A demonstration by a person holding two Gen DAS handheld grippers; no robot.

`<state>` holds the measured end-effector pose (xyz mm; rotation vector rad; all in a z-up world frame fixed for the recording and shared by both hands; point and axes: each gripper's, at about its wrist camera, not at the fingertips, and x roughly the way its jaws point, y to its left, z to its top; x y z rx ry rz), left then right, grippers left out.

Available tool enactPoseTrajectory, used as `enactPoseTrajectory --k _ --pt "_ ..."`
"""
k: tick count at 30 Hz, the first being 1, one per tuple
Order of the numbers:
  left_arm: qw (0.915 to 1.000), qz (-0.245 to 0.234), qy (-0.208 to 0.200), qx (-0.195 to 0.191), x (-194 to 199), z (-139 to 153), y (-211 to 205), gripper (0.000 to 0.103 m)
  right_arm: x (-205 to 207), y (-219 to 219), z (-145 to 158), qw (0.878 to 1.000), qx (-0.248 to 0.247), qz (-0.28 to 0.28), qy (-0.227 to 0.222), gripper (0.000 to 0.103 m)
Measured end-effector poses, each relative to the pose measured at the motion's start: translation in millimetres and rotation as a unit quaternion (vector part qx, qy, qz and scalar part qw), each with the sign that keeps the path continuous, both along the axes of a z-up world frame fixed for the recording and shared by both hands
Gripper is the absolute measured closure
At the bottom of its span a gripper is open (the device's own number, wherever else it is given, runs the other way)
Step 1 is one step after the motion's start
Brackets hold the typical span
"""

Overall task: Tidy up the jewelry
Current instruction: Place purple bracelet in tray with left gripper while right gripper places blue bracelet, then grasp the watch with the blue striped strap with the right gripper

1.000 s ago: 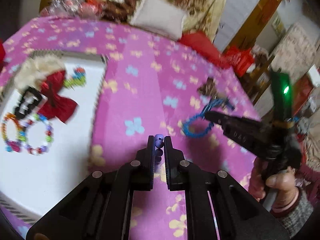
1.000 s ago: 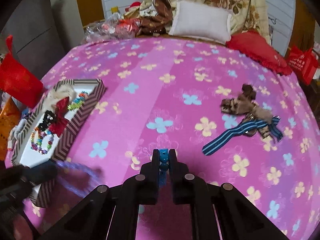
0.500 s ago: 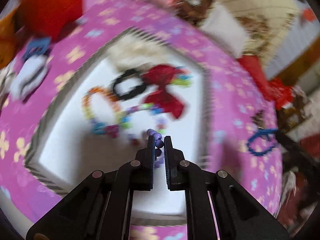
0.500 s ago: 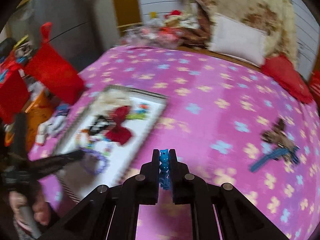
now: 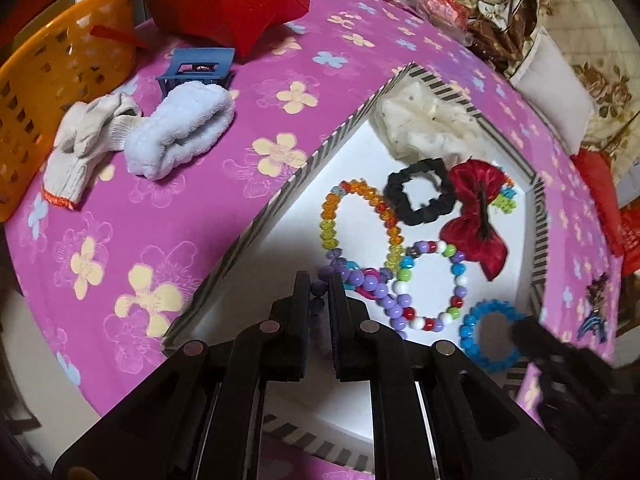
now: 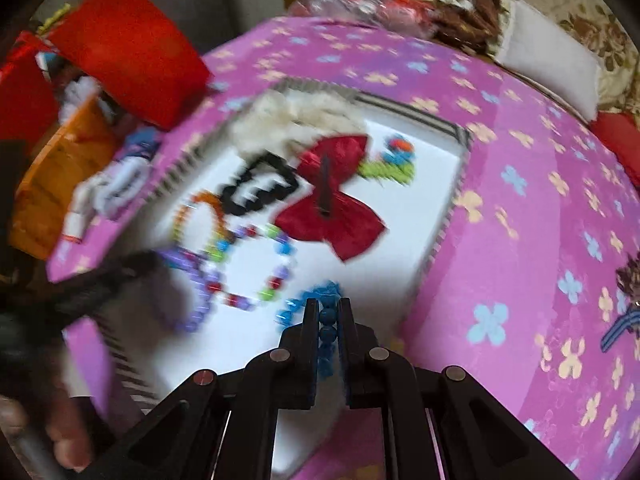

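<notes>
Jewelry lies in the striped tray (image 5: 304,168) on the bed. Left gripper (image 5: 319,280) is clamped on a purple bead bracelet (image 5: 372,284), right gripper (image 6: 327,304) on a blue bead bracelet (image 6: 326,320); both hang over the tray.

Each hand-held gripper (image 5: 319,286) is matte black, angular, with round silver screw heads on its arms.

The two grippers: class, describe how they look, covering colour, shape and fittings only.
Both the left gripper and the right gripper are matte black, with two flat, narrow fingers on angular linkage arms joined by round silver pins. Triangular cut-outs pierce the arms. No cables, markings or sleeves show.
</notes>
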<state>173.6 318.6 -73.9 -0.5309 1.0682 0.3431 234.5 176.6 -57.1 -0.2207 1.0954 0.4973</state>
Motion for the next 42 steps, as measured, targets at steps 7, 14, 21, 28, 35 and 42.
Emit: enactPoseTrajectory --k 7,14,21,28,35,42 --pt "0.9975 -0.015 -0.068 -0.013 -8 26 -7 0.094 -2 -10 10 0.999 -0.002 -0.005 -0.033 0.052" --pt "0.9949 -0.029 -0.087 0.043 -1 37 -28 0.087 -35 -55 43 0.993 -0.002 -0.038 -0.110 0.052" --pt "0.9880 -0.082 -0.106 0.077 0 46 -69 0.083 -83 -154 26 0.983 -0.075 -0.094 -0.142 0.052" --pt "0.9777 -0.164 -0.103 0.082 -9 52 -143 0.077 -90 -286 0 0.966 -0.098 -0.220 -0.098 0.052" --pt "0.9552 -0.270 -0.111 0.049 -18 42 -227 0.074 -27 -378 14 0.943 -0.029 -0.322 -0.075 0.052" --pt "0.9462 -0.302 -0.098 0.063 -6 17 -251 0.072 84 -398 35 0.933 0.011 -0.356 -0.055 0.052"
